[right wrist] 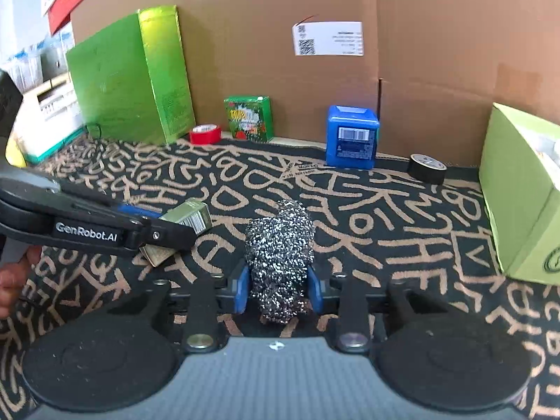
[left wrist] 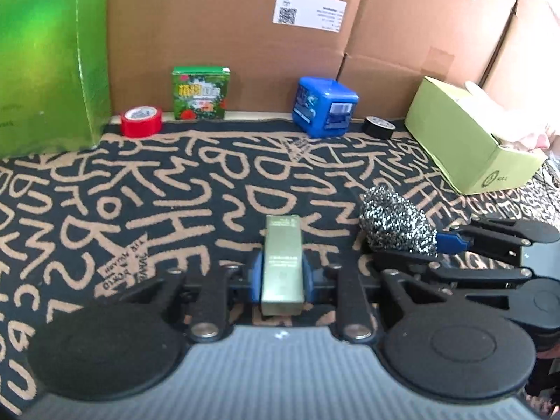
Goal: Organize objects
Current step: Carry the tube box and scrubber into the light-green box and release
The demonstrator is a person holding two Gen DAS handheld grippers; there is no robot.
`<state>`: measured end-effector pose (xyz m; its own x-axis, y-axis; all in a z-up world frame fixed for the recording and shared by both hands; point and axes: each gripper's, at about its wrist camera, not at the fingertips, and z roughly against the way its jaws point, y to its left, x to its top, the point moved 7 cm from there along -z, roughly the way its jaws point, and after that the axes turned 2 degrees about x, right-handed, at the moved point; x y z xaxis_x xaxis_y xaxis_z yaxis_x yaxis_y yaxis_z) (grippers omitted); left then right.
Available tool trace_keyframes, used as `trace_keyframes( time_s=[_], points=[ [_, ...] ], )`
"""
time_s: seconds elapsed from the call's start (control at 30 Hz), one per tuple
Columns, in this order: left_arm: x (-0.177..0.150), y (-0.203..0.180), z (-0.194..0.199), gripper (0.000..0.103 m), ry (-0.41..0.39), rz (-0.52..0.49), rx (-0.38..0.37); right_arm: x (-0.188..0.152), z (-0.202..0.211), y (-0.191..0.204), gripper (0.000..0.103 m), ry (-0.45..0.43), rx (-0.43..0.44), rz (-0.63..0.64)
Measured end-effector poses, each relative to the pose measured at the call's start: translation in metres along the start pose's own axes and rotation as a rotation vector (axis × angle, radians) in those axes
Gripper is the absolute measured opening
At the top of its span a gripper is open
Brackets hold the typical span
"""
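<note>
My left gripper [left wrist: 281,274] is shut on a small olive-green box [left wrist: 282,262], held just above the patterned mat; the box also shows in the right wrist view [right wrist: 190,217]. My right gripper [right wrist: 279,288] is shut on a steel wool scrubber [right wrist: 279,255], to the right of the left gripper; the scrubber also shows in the left wrist view [left wrist: 395,224]. Against the back cardboard wall stand a red tape roll [left wrist: 141,121], a green printed box [left wrist: 200,92], a blue cube box [left wrist: 323,106] and a black tape roll [left wrist: 379,126].
A tall green box [right wrist: 136,77] stands at the back left. A light green open carton [left wrist: 469,136] sits at the right. Cardboard boxes [left wrist: 245,28] wall off the back. The black mat [left wrist: 175,182] with tan letters covers the surface.
</note>
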<state>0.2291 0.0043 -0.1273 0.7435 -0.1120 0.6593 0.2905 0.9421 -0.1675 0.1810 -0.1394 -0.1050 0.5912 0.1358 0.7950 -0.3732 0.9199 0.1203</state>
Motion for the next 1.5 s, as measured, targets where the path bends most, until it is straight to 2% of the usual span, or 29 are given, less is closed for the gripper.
trace_keyframes(
  time_s=[0.13,0.3,0.5,0.63,0.77,0.87,1.13,1.17,1.2,1.23,1.27,1.3,1.33,1.4,1.5],
  points=[
    [0.011,-0.020,0.006,0.022,-0.011,-0.020,-0.054,0.008,0.026,-0.007,0.036,-0.063,0.005,-0.015],
    [0.051,-0.077,0.021,0.022,-0.089,-0.088,-0.154,0.028,0.077,-0.038,0.036,-0.178,-0.057,-0.026],
    [0.102,-0.167,0.027,0.022,-0.181,-0.173,-0.267,0.049,0.137,-0.101,0.036,-0.293,-0.220,-0.051],
    [0.125,-0.221,0.015,0.022,-0.196,-0.195,-0.313,0.054,0.162,-0.148,0.036,-0.331,-0.327,-0.087],
    [0.140,-0.257,-0.017,0.022,-0.190,-0.209,-0.298,0.054,0.164,-0.191,0.036,-0.333,-0.418,-0.098],
    [0.146,-0.267,-0.048,0.022,-0.162,-0.190,-0.274,0.052,0.153,-0.217,0.036,-0.314,-0.443,-0.122],
    [0.158,-0.267,-0.091,0.024,-0.140,-0.164,-0.238,0.045,0.110,-0.248,0.037,-0.266,-0.412,-0.149],
    [0.159,-0.266,-0.093,0.026,-0.146,-0.158,-0.235,0.043,0.108,-0.250,0.039,-0.262,-0.406,-0.148],
    [0.161,-0.265,-0.094,0.041,-0.152,-0.151,-0.243,0.043,0.104,-0.252,0.043,-0.250,-0.402,-0.145],
    [0.161,-0.264,-0.093,0.069,-0.160,-0.144,-0.251,0.043,0.098,-0.251,0.050,-0.231,-0.399,-0.135],
    [0.160,-0.262,-0.092,0.082,-0.177,-0.136,-0.249,0.041,0.095,-0.250,0.056,-0.217,-0.406,-0.118],
    [0.160,-0.259,-0.089,0.096,-0.206,-0.129,-0.237,0.040,0.094,-0.248,0.067,-0.213,-0.418,-0.096],
    [0.158,-0.257,-0.084,0.101,-0.234,-0.132,-0.228,0.039,0.094,-0.244,0.074,-0.213,-0.430,-0.071],
    [0.156,-0.252,-0.076,0.103,-0.264,-0.149,-0.228,0.037,0.099,-0.235,0.076,-0.225,-0.451,-0.028],
    [0.151,-0.246,-0.067,0.103,-0.264,-0.147,-0.216,0.035,0.108,-0.228,0.076,-0.230,-0.454,-0.017]
  ],
)
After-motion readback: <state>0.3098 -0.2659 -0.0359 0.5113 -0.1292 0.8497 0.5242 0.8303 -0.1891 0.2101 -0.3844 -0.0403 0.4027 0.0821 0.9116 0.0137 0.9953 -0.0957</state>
